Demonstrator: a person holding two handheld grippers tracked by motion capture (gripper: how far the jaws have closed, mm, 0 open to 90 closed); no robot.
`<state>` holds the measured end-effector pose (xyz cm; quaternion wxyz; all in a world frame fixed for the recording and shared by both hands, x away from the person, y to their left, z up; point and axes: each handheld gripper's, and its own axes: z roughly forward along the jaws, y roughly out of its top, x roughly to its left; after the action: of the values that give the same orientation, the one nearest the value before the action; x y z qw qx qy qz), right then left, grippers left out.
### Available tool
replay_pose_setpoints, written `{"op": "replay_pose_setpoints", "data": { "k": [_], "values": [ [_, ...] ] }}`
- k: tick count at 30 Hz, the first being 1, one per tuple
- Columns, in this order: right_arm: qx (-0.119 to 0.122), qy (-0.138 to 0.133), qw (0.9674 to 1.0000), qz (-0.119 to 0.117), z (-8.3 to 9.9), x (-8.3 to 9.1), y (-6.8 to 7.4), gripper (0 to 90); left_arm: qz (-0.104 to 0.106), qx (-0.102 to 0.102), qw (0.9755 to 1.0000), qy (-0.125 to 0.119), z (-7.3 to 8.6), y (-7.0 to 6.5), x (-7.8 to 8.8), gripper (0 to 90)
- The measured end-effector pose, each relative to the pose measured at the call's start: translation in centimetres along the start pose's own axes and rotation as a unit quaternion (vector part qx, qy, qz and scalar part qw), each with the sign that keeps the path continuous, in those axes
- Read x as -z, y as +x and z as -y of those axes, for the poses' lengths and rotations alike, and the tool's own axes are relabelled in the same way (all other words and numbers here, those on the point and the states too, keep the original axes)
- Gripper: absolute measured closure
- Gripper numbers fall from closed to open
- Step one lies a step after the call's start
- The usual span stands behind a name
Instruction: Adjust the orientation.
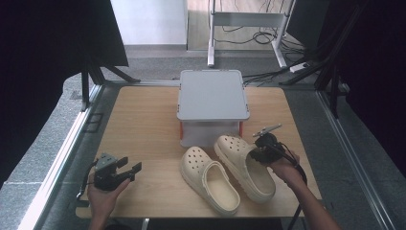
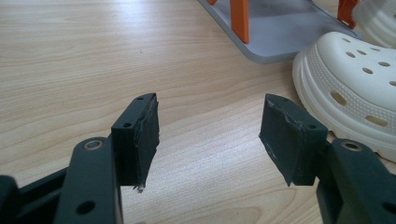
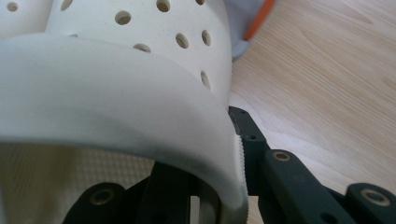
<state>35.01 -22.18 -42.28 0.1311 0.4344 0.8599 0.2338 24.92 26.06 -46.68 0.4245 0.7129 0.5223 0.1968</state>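
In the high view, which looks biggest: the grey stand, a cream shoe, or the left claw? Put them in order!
1. Grey stand, biggest.
2. Cream shoe: the left shoe and the right shoe look about alike, so no ranking between them.
3. Left claw, smallest.

No text, label, brand or number can be read anywhere. The clogs (image 1: 229,173), the counter (image 1: 139,129) and the grey stand (image 1: 212,96) bear none.
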Motion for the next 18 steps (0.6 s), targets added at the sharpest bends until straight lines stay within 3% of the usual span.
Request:
{"op": "replay_pose_setpoints", "data": {
  "k": [13,18],
  "values": [
    [0.046,0.000,0.9989,0.011,-1.7,-2.6,2.6,78.1,0.000,0.001,1.0000,0.000,0.0,0.0,0.0,38.0],
    [0.047,0.000,0.9988,0.013,-1.9,-3.1,2.7,78.0,0.001,0.000,1.0000,0.002,0.0,0.0,-0.1,38.0]
  ]
}}
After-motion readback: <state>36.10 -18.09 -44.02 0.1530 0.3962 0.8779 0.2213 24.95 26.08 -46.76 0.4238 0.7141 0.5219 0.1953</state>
